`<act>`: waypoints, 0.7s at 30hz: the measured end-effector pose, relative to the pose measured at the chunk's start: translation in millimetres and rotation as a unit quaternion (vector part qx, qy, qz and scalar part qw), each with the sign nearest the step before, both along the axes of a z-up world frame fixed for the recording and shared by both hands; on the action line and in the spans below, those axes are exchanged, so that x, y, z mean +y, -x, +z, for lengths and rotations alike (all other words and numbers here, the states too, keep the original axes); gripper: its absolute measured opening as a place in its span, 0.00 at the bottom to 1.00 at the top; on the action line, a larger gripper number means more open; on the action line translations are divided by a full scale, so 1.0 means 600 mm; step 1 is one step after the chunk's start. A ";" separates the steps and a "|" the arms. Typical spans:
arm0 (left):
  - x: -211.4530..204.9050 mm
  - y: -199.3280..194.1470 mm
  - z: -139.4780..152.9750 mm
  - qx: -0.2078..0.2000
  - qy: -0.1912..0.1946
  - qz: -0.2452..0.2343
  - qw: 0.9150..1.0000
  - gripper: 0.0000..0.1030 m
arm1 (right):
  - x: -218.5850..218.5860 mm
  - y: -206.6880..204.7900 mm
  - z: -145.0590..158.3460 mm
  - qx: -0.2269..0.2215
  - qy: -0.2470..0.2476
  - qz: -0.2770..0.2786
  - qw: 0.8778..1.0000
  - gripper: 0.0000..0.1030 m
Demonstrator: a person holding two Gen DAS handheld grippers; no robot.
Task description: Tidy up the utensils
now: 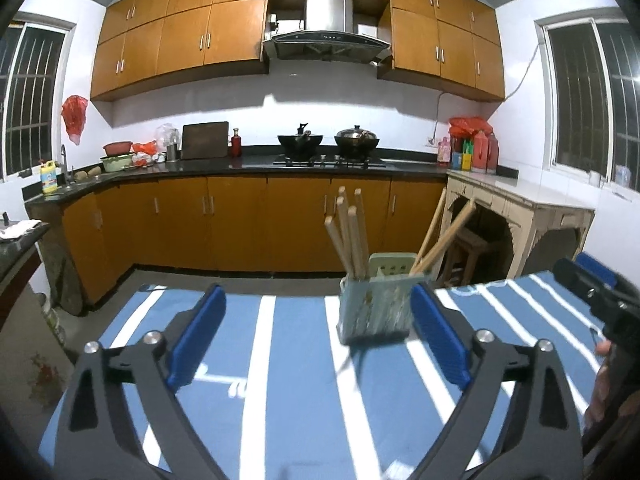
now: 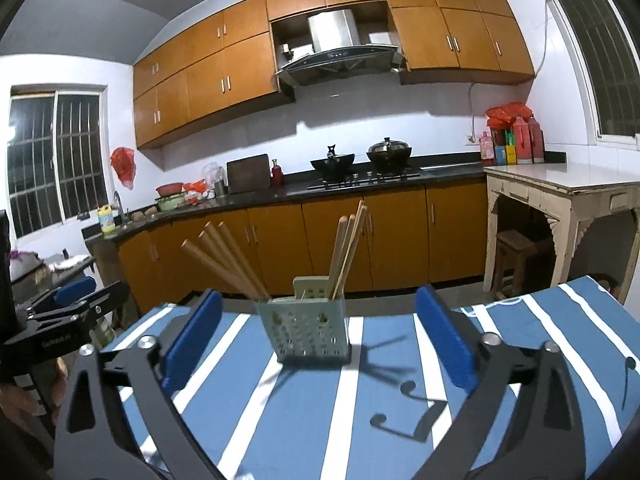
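A pale green perforated utensil holder [image 1: 374, 308] [image 2: 306, 330] stands on the blue-and-white striped tablecloth [image 1: 296, 380] [image 2: 304, 408] near the far table edge. Wooden chopsticks [image 1: 350, 236] [image 2: 230, 264] lean out of it in two bunches, one to each side. My left gripper [image 1: 316, 320] is open with nothing between its blue pads; the holder stands just beyond, by the right pad. My right gripper [image 2: 318, 332] is open too, the holder standing ahead between its fingers, untouched. Each gripper shows at the edge of the other's view.
Beyond the table runs a kitchen counter [image 1: 240, 164] with two woks on a stove [image 1: 330, 148], a cutting board and a sink. A cream side table [image 1: 520, 200] with a stool beneath stands at the right. A hand [image 2: 24, 396] holds the left gripper's grip.
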State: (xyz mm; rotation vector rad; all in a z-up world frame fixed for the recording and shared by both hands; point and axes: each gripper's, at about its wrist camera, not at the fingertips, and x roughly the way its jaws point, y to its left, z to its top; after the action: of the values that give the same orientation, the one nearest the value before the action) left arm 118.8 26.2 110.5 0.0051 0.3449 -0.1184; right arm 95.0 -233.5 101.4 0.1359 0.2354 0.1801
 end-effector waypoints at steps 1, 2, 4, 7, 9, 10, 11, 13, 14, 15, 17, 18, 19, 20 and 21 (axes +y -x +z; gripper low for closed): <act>0.003 0.012 -0.006 0.000 -0.003 0.004 1.000 0.94 | 0.000 0.009 -0.006 0.004 -0.002 0.001 1.000 0.98; 0.006 0.020 -0.010 0.000 -0.004 0.006 1.000 0.96 | 0.001 0.016 -0.012 0.008 -0.004 -0.001 1.000 0.98; 0.014 0.043 -0.026 0.003 -0.008 0.012 1.000 0.96 | 0.000 0.029 -0.024 0.013 -0.009 -0.007 1.000 0.98; 0.021 0.061 -0.048 0.017 -0.007 0.019 1.000 0.96 | 0.002 0.047 -0.044 0.024 -0.013 -0.014 1.000 0.98; 0.024 0.076 -0.066 0.026 -0.005 0.023 0.999 0.96 | 0.006 0.061 -0.056 0.031 -0.007 -0.023 0.999 0.98; 0.024 0.082 -0.074 0.028 -0.006 0.025 0.999 0.96 | 0.008 0.066 -0.060 0.033 -0.003 -0.027 0.999 0.98; 0.021 0.088 -0.080 0.028 -0.008 0.027 0.999 0.96 | 0.012 0.072 -0.066 0.037 0.005 -0.028 0.999 0.98; 0.016 0.102 -0.091 0.023 -0.018 0.031 0.999 0.96 | 0.018 0.085 -0.077 0.043 0.016 -0.032 0.998 0.98; 0.013 0.111 -0.097 0.020 -0.024 0.033 0.999 0.96 | 0.022 0.091 -0.083 0.045 0.024 -0.033 0.998 0.98; 0.010 0.114 -0.098 0.018 -0.027 0.033 0.999 0.96 | 0.026 0.098 -0.090 0.048 0.032 -0.034 0.998 0.98; 0.005 0.130 -0.108 0.013 -0.033 0.032 0.999 0.96 | 0.030 0.113 -0.107 0.052 0.037 -0.036 0.997 0.98; 0.002 0.134 -0.109 0.012 -0.034 0.032 0.999 0.96 | 0.030 0.117 -0.112 0.055 0.034 -0.034 0.997 0.98; 0.002 0.141 -0.114 0.010 -0.035 0.033 0.999 0.96 | 0.029 0.120 -0.121 0.060 0.029 -0.033 0.997 0.98; 0.002 0.147 -0.118 0.010 -0.034 0.032 0.999 0.96 | 0.028 0.123 -0.130 0.067 0.022 -0.032 0.997 0.98; 0.003 0.152 -0.123 0.011 -0.032 0.032 0.999 0.96 | 0.027 0.124 -0.135 0.072 0.019 -0.031 0.997 0.98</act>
State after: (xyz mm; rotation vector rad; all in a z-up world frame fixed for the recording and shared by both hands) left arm 27.4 27.9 36.7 0.0567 0.3710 -0.0448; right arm 20.3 -217.3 20.2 0.1181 0.3778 0.1037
